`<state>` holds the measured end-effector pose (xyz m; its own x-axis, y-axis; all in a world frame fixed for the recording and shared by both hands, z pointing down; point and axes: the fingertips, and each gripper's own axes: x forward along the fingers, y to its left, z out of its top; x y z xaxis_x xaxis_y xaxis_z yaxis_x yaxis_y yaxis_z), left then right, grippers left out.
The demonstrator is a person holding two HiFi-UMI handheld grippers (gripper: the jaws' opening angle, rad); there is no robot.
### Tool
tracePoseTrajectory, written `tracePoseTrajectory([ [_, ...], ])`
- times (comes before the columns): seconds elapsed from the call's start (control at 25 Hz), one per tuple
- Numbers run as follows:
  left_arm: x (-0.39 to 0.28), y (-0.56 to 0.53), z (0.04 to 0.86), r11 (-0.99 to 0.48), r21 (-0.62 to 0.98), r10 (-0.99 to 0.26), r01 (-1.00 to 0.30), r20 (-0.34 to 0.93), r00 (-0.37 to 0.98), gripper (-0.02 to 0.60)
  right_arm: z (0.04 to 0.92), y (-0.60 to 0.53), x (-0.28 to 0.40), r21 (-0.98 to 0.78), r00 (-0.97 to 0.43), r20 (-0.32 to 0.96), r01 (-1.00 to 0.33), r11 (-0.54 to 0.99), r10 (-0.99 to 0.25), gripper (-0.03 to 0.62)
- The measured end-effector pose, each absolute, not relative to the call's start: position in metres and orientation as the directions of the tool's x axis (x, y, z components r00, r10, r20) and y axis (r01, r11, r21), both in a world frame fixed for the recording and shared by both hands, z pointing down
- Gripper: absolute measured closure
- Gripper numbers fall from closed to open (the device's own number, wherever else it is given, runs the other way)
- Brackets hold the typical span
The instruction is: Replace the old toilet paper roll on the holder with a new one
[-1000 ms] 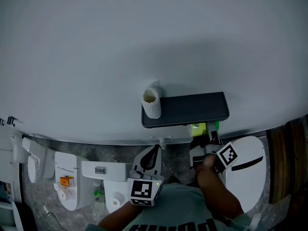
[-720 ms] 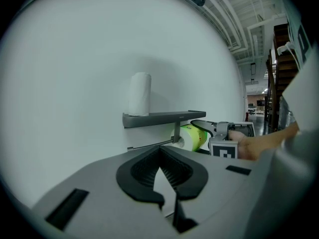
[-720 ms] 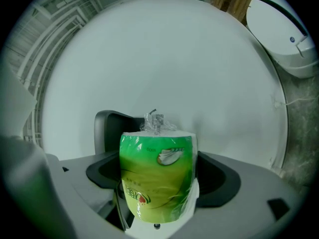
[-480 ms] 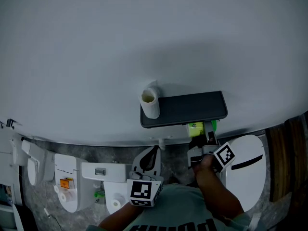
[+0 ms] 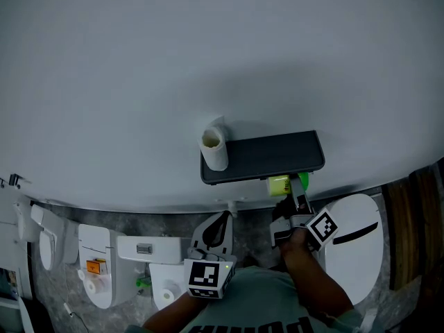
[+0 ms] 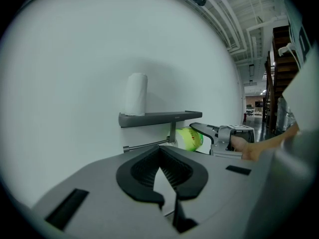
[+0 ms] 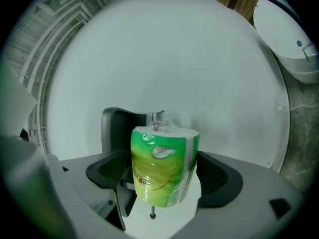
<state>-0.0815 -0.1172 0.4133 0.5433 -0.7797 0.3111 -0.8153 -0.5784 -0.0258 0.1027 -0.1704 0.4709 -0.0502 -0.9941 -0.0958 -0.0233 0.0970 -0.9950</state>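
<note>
In the head view we see a dark shelf (image 5: 277, 155) fixed to the pale wall (image 5: 208, 47). A white paper roll (image 5: 214, 146) stands upright on its left end. Just under the shelf's right part, the right gripper (image 5: 294, 190) holds a green-wrapped roll (image 5: 279, 184) up close to the underside. The left gripper (image 5: 222, 220) hangs lower and to the left, well apart from the shelf, with its jaws drawn together at the tips. A white toilet lid (image 5: 354, 245) lies at lower right.

In the left gripper view the jaws meet at their tips and nothing sits between them. Beyond them the shelf carries the white paper roll, and a thin holder rod (image 6: 147, 145) runs below the shelf. The green-wrapped roll sits by the shelf's post, with the right gripper reaching in from the right and a hand (image 6: 244, 148) behind it.

In the right gripper view the jaws press on both sides of the green-wrapped roll, which fills the space between them. A metal piece (image 7: 157, 117) shows just above the roll and a small rod end (image 7: 152, 215) just below it. We cannot tell whether the rod passes through the roll. The dark shelf stands behind, to the left.
</note>
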Motion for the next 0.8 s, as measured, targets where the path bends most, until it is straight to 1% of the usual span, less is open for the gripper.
tracePoseTrajectory([
  [0.2, -0.078, -0.114, 0.415, -0.581, -0.007, -0.775, -0.814, 0.311, 0.55, 0.577, 0.468, -0.155, 0.103, -0.994, -0.071, -0.094, -0.045, 0.097, -0.993, 0.164],
  [0.44, -0.071, -0.106, 0.424, -0.601, 0.027, -0.756, -0.799, 0.306, 0.579, 0.577, 0.474, -0.131, 0.11, -0.994, -0.074, -0.053, -0.089, 0.059, -0.996, 0.164],
  [0.72, -0.065, -0.101, 0.429, -0.617, 0.072, -0.738, -0.784, 0.292, 0.608, 0.577, 0.454, -0.105, 0.097, -0.948, -0.142, -0.03, -0.31, 0.073, -0.989, 0.177],
  [0.76, -0.065, -0.101, 0.43, -0.619, 0.078, -0.737, -0.782, 0.289, 0.612, 0.577, 0.452, -0.101, 0.096, -0.935, -0.145, -0.018, -0.348, 0.068, -0.989, 0.201],
  [0.8, -0.064, -0.1, 0.43, -0.621, 0.083, -0.735, -0.78, 0.285, 0.616, 0.577, 0.45, -0.096, 0.096, -0.918, -0.147, -0.002, -0.393, 0.06, -0.989, 0.239],
])
